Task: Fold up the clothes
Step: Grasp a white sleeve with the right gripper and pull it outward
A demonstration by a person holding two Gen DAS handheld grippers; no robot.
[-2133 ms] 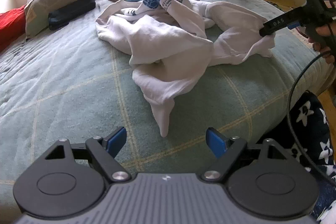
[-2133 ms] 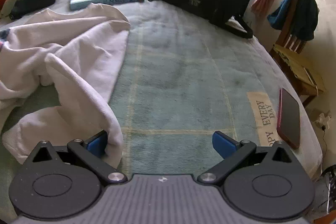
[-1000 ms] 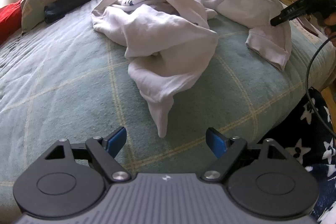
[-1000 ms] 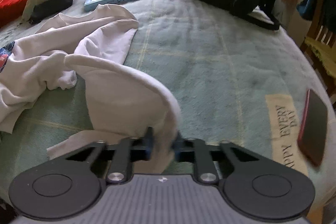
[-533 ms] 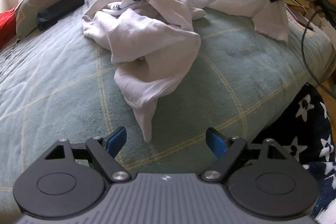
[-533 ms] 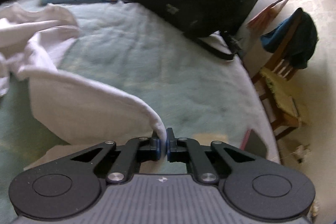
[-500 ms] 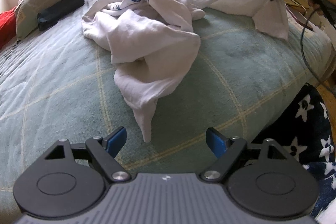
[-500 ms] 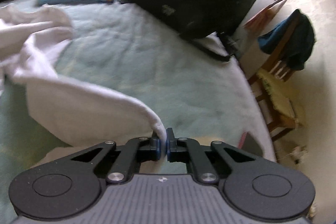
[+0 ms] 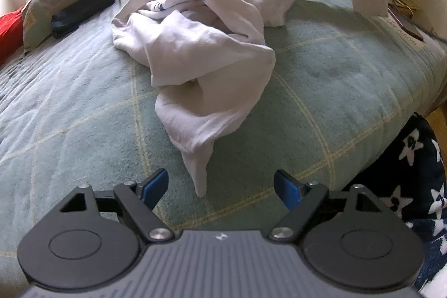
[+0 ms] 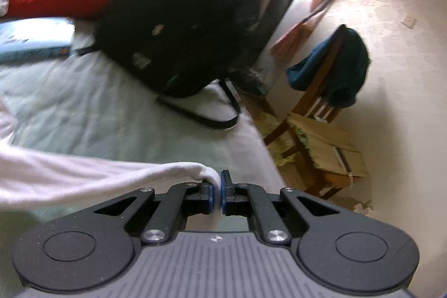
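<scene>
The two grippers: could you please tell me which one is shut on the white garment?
The right gripper. Its jaws are pinched shut on an end of the white garment, lifting it off the bed; the left gripper stands open and empty.

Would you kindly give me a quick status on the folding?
Right claw shut on white shirt edge, lifted. Left claw open, empty. Shirt bunched on bed. Nothing in the way.
</scene>
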